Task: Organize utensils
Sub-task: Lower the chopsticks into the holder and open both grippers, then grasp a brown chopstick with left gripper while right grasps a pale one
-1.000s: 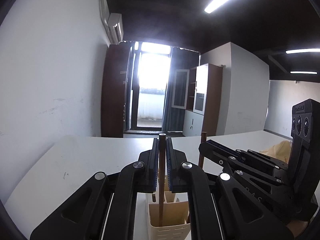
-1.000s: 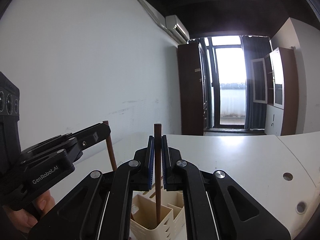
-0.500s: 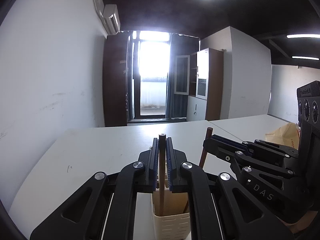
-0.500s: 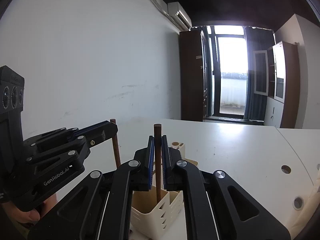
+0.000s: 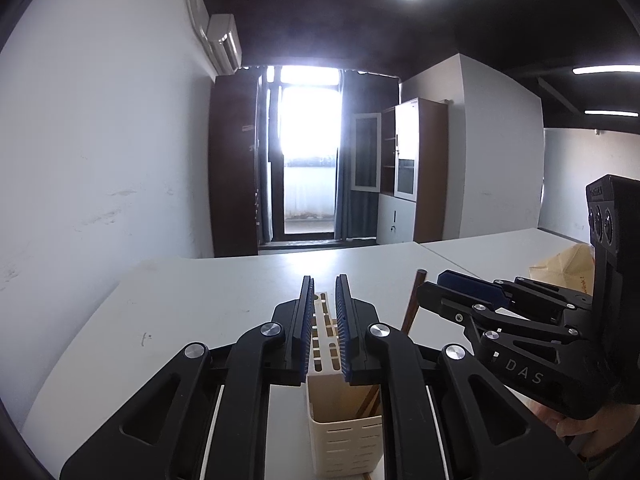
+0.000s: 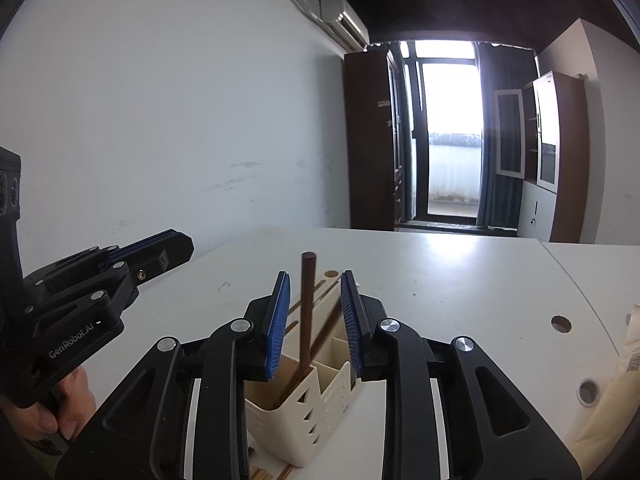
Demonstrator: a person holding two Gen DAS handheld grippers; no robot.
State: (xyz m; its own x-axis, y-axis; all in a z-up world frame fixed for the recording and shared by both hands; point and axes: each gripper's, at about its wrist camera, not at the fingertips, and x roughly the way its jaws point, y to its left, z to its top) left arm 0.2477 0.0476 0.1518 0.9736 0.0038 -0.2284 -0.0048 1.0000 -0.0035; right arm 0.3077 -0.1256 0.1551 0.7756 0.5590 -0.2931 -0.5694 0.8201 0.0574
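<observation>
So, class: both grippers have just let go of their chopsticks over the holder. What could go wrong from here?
1. The chopstick stands between the just-opened right gripper; pulling back carelessly could snag it.
2. Both grippers flank the light cream holder; a bump might tip it.
3. The left gripper, barely parted, sits low over the holder and could catch its rim.

Left black two-finger gripper with blue ribbed pads (image 5: 324,312): jaws have just been opening, now a narrow gap, pads parallel, nothing between them. Pointing slightly below level. Seen from the right camera it sits at the left edge with jaws nearly together, and the person's hand (image 6: 60,404) is wrapped on its grip.

Right black two-finger gripper with blue pads (image 6: 314,304): jaws have just been opening, clearly apart, pads not pressing on anything. Also tilted slightly down. Hand behind it (image 5: 588,428) is only partly visible, probably on the handle.
</observation>
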